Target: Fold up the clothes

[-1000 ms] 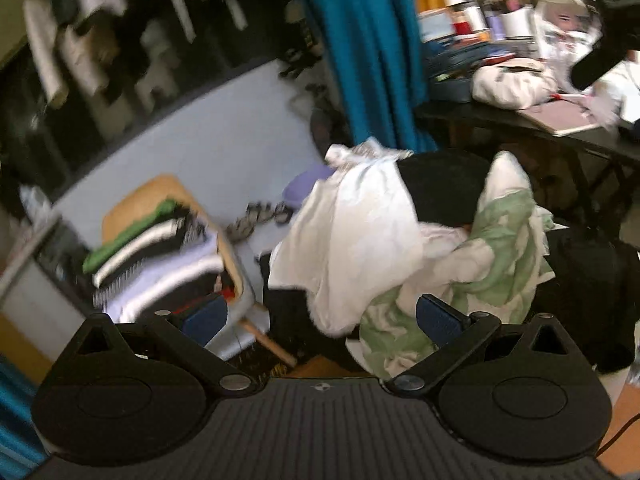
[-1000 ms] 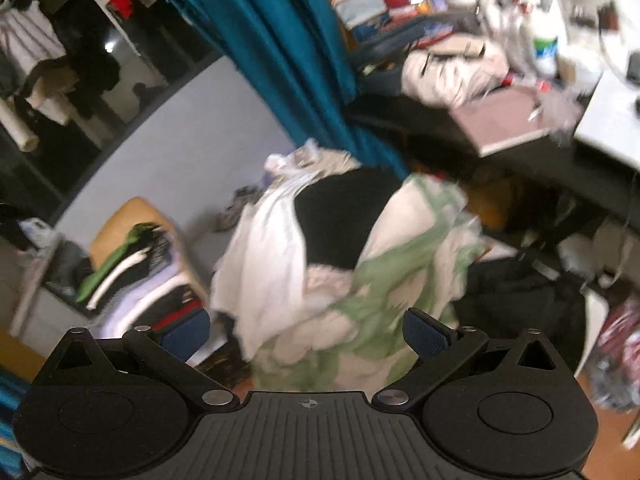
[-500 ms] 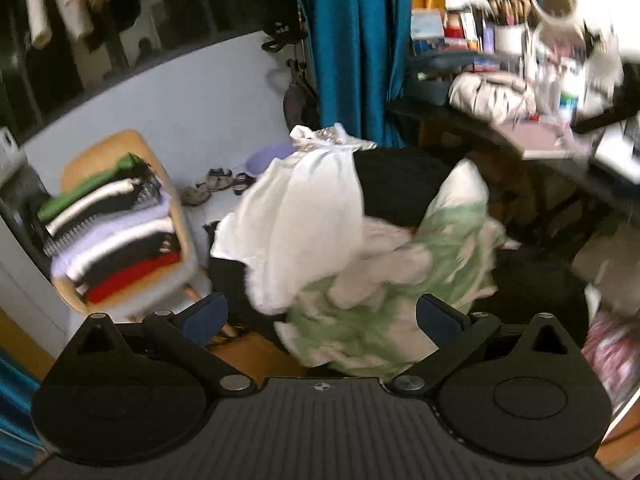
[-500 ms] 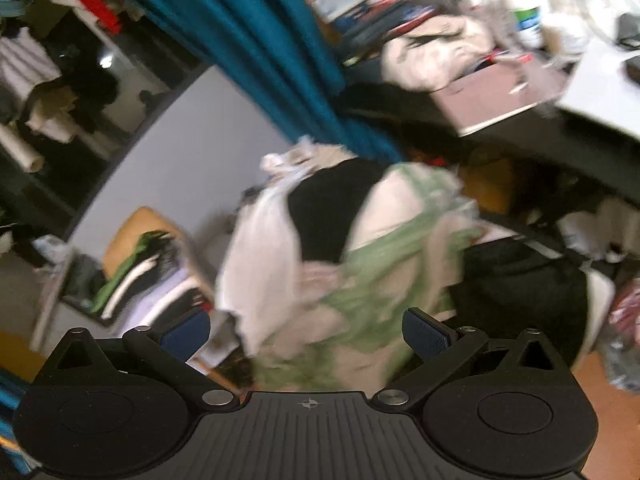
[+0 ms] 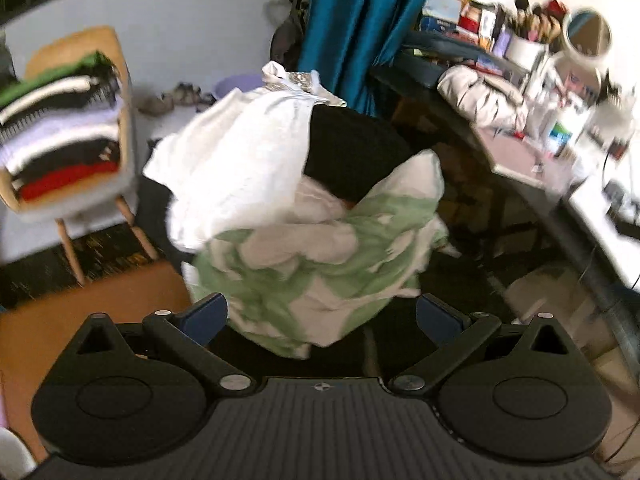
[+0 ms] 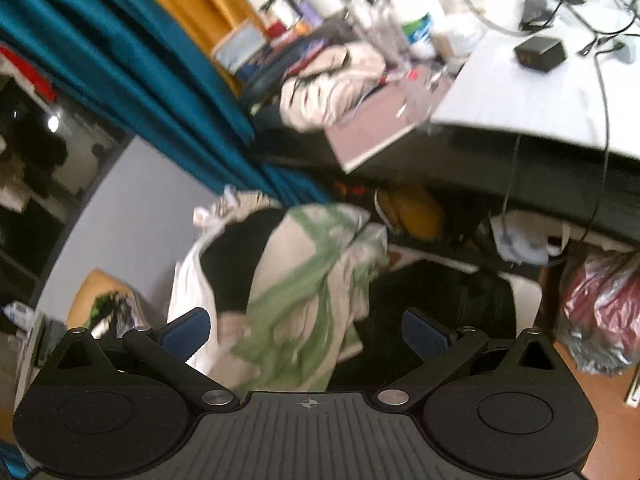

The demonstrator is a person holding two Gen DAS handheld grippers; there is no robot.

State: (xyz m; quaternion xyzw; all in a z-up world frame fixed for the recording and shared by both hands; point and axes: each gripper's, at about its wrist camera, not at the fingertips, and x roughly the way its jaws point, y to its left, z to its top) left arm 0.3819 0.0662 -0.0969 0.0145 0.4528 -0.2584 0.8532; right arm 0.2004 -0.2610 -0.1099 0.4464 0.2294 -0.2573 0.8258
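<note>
With both the left gripper [image 5: 322, 314] and right gripper [image 6: 306, 330] empty, jaws wide apart, I'd pinch one edge of the green-and-white garment [image 5: 320, 264] topping the pile, not the bulk.

right gripper [image 6: 306, 330] jaws apart | clothes heap [image 6: 288, 280] ahead (blurred)

Blur and hidden parts

We cannot make out the smeared desk clutter [image 5: 560, 92]; the clothes pile [image 5: 304, 216] hides its support.

Daylit, motion-blurred, fisheye-warped edges
</note>
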